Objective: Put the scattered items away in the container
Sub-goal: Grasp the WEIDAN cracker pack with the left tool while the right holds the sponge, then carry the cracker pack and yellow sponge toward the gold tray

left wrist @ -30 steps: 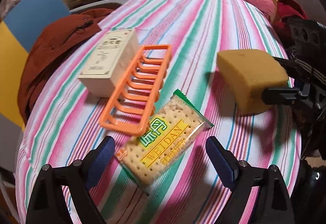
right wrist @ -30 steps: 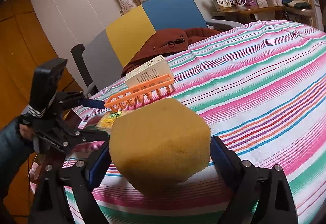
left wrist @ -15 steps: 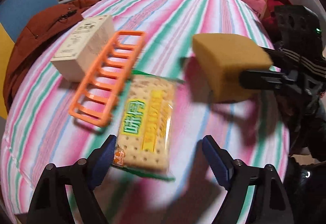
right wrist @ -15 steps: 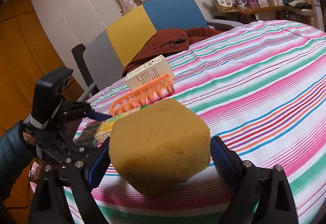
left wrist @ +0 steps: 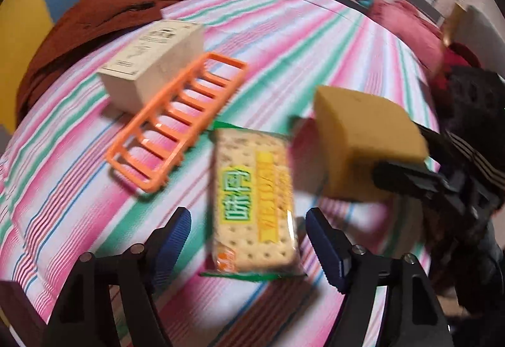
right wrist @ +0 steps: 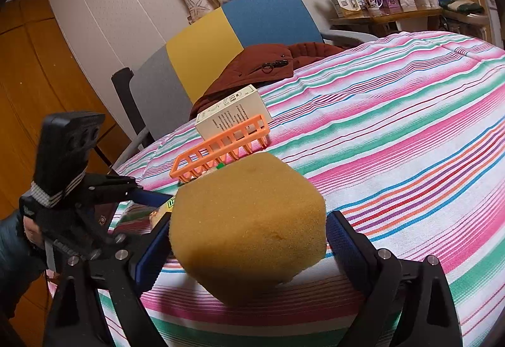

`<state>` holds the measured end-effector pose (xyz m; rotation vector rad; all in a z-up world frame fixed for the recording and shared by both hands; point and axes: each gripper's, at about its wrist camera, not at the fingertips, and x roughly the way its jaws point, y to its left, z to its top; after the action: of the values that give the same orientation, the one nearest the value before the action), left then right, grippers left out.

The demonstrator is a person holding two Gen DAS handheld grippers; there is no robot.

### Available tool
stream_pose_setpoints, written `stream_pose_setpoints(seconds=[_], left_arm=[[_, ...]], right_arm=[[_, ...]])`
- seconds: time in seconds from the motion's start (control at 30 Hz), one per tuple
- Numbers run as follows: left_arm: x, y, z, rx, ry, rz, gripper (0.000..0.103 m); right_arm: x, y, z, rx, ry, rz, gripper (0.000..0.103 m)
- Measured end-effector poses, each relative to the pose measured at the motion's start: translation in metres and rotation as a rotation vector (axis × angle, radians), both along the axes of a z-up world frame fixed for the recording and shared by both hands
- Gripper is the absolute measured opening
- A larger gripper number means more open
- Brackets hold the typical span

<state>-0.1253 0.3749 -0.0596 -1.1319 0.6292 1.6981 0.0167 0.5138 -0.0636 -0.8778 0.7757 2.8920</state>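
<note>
Two claws at work over a striped counter, one closing around a cracker packet, the other holding a sponge.

In the left wrist view the left claw (left wrist: pixel 247 239) points steeply down with its jaws closing; the cracker packet (left wrist: pixel 252 201) lies between the blue pads, not yet pressed by them. Upper left of it, an orange plastic rack (left wrist: pixel 180 122) leans against a cream carton (left wrist: pixel 154 62) on the striped cloth of the counter (left wrist: pixel 315 40). A rust-brown jacket (left wrist: pixel 94 25) lies at the upper left edge. In the right wrist view the right claw (right wrist: pixel 246 239) has its pads wide apart against both sides of a yellow sponge block (right wrist: pixel 249 220), which fills the lower centre. Which item is the container I cannot tell.
</note>
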Motion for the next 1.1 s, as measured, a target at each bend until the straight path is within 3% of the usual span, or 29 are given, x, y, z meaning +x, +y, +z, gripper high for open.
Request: stream_pose_setpoints(seconds=[0.13, 0.3, 0.43, 0.53, 0.63, 0.77, 1.1], left_arm=[[0.012, 0.003, -0.003, -0.015, 0.091, 0.050, 0.076], [0.009, 0.001, -0.003, 0.014, 0.070, 0.161, 0.077], [0.013, 0.003, -0.003, 0.007, 0.103, 0.216, 0.077], [0.014, 0.001, -0.003, 0.022, 0.106, 0.261, 0.077], [0.017, 0.001, -0.003, 0.030, 0.124, 0.272, 0.076], [0.026, -0.011, 0.000, 0.059, 0.138, 0.282, 0.058], [0.052, -0.010, -0.005, 0.145, 0.161, 0.340, 0.052]], right_arm=[[-0.001, -0.001, 0.000, 0.002, -0.001, 0.007, 0.098], [-0.003, -0.003, 0.001, 0.020, -0.019, 0.010, 0.100], [-0.005, -0.005, 0.002, 0.043, -0.038, 0.013, 0.099], [-0.003, -0.006, 0.003, 0.069, -0.045, -0.021, 0.089], [-0.001, -0.006, 0.003, 0.077, -0.041, -0.032, 0.087], [0.000, -0.006, 0.004, 0.086, -0.030, -0.030, 0.081], [-0.001, -0.011, 0.003, 0.123, -0.027, -0.015, 0.075]])
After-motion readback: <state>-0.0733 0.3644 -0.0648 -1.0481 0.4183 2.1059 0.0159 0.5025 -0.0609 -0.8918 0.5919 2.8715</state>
